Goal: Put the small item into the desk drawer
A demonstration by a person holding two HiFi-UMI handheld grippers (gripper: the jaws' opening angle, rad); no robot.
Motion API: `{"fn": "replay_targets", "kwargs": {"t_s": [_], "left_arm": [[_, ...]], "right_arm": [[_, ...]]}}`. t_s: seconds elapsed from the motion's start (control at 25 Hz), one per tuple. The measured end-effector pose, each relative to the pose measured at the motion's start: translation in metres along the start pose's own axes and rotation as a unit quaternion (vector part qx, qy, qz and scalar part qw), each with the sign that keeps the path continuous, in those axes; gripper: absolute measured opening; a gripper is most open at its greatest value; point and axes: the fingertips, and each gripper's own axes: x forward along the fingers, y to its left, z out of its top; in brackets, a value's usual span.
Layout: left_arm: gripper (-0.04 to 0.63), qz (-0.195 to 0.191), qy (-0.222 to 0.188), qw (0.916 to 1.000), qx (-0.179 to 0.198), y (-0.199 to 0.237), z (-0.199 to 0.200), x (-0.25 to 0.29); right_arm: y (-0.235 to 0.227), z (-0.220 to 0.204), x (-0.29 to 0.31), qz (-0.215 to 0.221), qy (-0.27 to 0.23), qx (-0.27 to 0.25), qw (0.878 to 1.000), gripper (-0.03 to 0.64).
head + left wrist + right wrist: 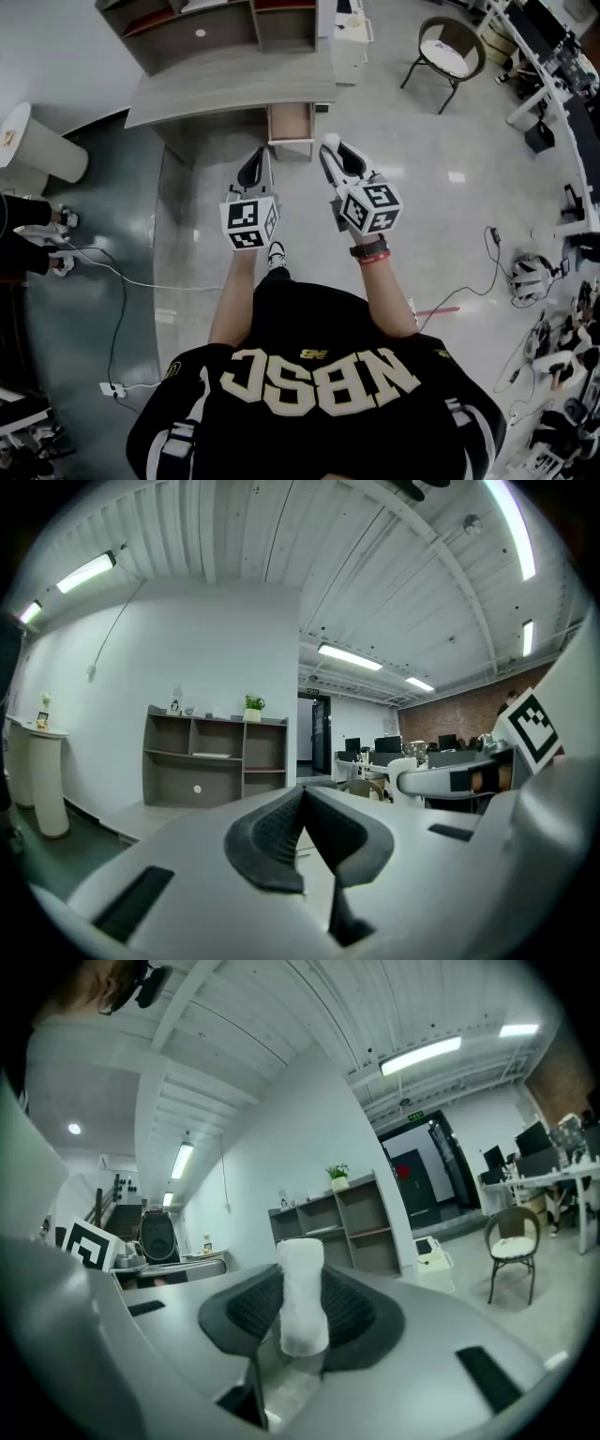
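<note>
I stand before a grey desk point(234, 89) whose small wooden drawer point(290, 122) is pulled open toward me. My right gripper point(331, 148) points level at the drawer's right side and is shut on the small item, a white roll-shaped piece point(302, 1297) standing upright between its dark pads. My left gripper point(257, 157) is level just left of the drawer. Its jaws meet at the tips with nothing between them point(302, 797). The inside of the drawer looks bare from above.
A grey open shelf unit point(216, 23) stands on the desk's far side, also seen as the shelf point(216, 761). A white cabinet point(349, 37) and a round chair point(450, 52) stand at the right. A white pedestal point(42, 145) and floor cables point(112, 281) lie at the left.
</note>
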Motion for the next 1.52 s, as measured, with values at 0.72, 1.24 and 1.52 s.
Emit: {"fn": "replay_targets", "kwargs": {"t_s": [0.72, 1.24, 1.52], "left_arm": [[0.012, -0.053, -0.022, 0.9977, -0.036, 0.15, -0.011, 0.124], [0.012, -0.06, 0.098, 0.9929, -0.031, 0.152, -0.108, 0.201], [0.012, -0.061, 0.142, 0.9869, -0.046, 0.152, -0.154, 0.233]], "right_arm": [[-0.003, -0.011, 0.189, -0.071, 0.034, -0.012, 0.997, 0.124], [-0.067, -0.07, 0.258, -0.049, 0.114, 0.045, 0.991, 0.126], [-0.097, -0.125, 0.286, -0.043, 0.176, 0.064, 0.981, 0.126]]}}
